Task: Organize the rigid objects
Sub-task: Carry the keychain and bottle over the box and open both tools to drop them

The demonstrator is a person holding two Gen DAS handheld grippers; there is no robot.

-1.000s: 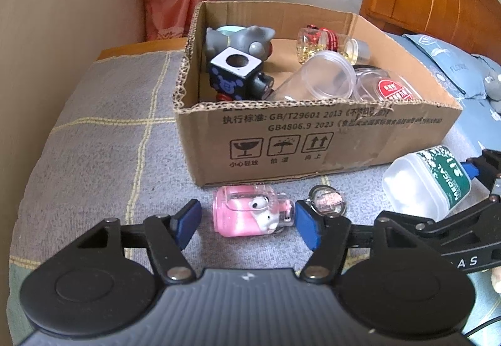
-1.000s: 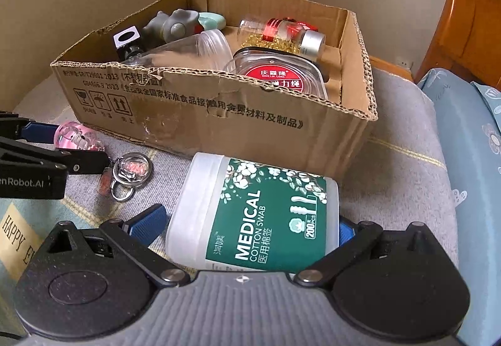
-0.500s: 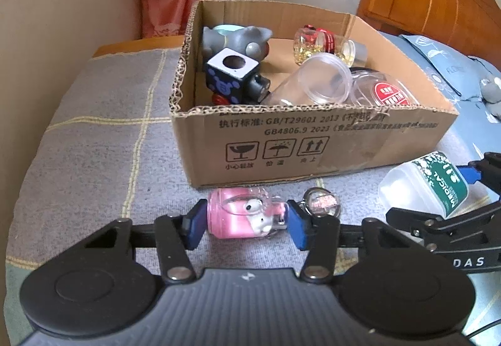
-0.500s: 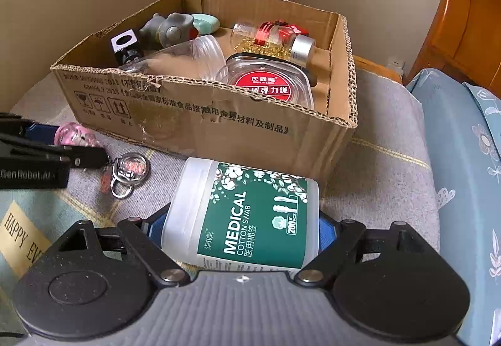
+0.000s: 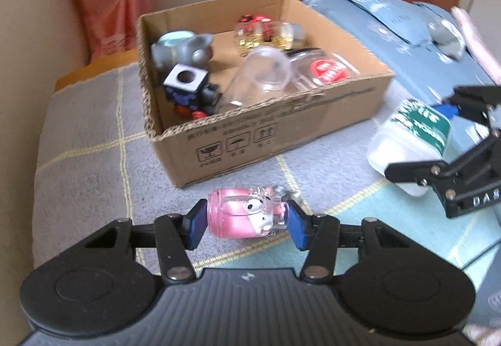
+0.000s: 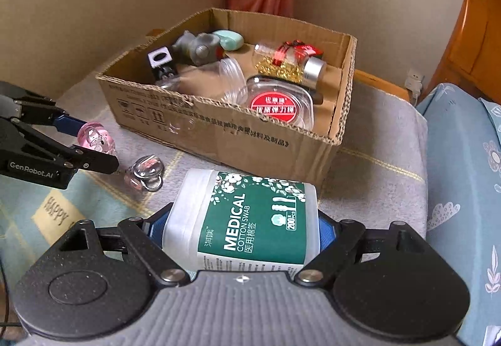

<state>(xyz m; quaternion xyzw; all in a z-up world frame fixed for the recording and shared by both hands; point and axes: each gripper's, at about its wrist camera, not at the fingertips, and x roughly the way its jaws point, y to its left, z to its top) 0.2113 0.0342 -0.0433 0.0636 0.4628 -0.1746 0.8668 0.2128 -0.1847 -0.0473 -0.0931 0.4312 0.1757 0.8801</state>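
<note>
Pink, translucent and barrel-shaped, the small plastic toy jar (image 5: 247,216) sits clamped between the left gripper (image 5: 247,222) pads, just in front of the open cardboard box (image 5: 281,139). The right gripper (image 6: 241,230) grips the white cotton-swab tub with a green label (image 6: 250,220), also before the box. Only the right wrist view shows the clear keyring charm (image 6: 145,172) clearly.

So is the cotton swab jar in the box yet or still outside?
Outside. The cotton swab jar lies sideways in the right tool, in front of the cardboard box.
</note>
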